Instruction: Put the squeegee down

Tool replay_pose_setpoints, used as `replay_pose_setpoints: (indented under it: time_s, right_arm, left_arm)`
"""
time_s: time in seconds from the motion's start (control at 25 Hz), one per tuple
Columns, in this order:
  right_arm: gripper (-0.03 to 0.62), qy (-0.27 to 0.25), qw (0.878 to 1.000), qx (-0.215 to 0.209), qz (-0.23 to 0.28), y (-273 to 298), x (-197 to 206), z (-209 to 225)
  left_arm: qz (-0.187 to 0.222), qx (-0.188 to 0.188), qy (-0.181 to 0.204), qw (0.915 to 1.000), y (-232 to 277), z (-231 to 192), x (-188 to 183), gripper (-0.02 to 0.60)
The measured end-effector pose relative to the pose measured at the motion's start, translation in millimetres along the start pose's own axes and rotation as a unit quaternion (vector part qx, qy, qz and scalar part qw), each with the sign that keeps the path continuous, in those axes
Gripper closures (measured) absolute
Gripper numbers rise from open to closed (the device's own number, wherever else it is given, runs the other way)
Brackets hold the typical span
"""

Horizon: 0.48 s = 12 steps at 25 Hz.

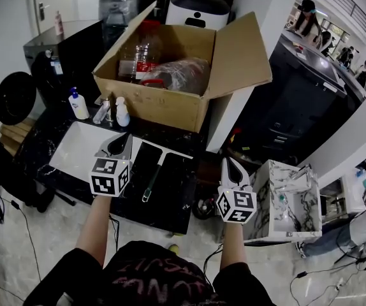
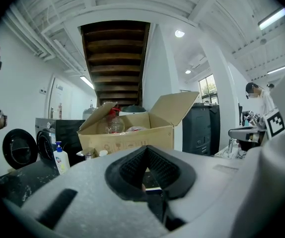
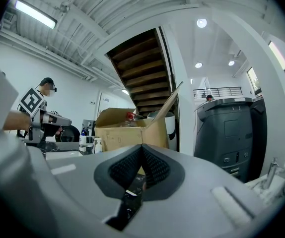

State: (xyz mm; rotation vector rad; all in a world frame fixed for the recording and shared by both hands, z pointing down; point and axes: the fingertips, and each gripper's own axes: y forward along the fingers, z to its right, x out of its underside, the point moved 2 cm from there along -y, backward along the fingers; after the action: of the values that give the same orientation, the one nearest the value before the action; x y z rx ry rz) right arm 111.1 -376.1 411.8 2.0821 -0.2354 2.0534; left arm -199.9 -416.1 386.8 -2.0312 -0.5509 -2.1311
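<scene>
Near the middle of the head view, the squeegee (image 1: 152, 171) lies flat on the dark counter (image 1: 176, 206). Its white blade is at the top, and its green handle points down toward the bottom of the frame. Nothing is holding it.

Just left of the squeegee is the left hand-held gripper (image 1: 120, 140). It is close to the squeegee but not touching it, and it sits over the edge of a white sink (image 1: 74, 148). In the left gripper view, the left hand-held gripper (image 2: 146, 150) has its jaws pressed together with nothing between them.

Lower and to the right, the right hand-held gripper (image 1: 229, 164) is past the right end of the counter, well apart from the squeegee. Next to it, further right, is a small stand with a marble pattern (image 1: 298, 203). In the right gripper view, the right hand-held gripper (image 3: 141, 150) also has its jaws together, and it holds nothing.

Behind the squeegee, at the top middle of the head view, a big cardboard box (image 1: 164, 104) stands open on the counter. A bottle with a red cap (image 1: 141, 56) and a clear bag (image 1: 180, 74) are inside it. To the left of the box front stand a soap bottle with a blue pump (image 1: 78, 104) and a small white bottle (image 1: 122, 112). At the far left is a washing machine with a round door (image 1: 14, 97)
</scene>
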Motion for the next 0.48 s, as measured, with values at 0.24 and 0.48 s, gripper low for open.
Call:
replay_pose_setpoints:
  time_s: [0.24, 0.48]
  right_arm:
    - [0.583, 0.0, 1.0, 0.001, -0.003, 0.9, 1.7, -1.8]
    - [0.583, -0.002, 1.0, 0.0, -0.004, 2.2, 2.1, -2.4]
  left_arm:
    - [0.006, 0.008, -0.001, 0.9999, -1.0, -0.7, -2.9, 0.578]
    - [0.011, 0.014, -0.004, 0.9998, -1.0, 0.3, -3.9, 0.578]
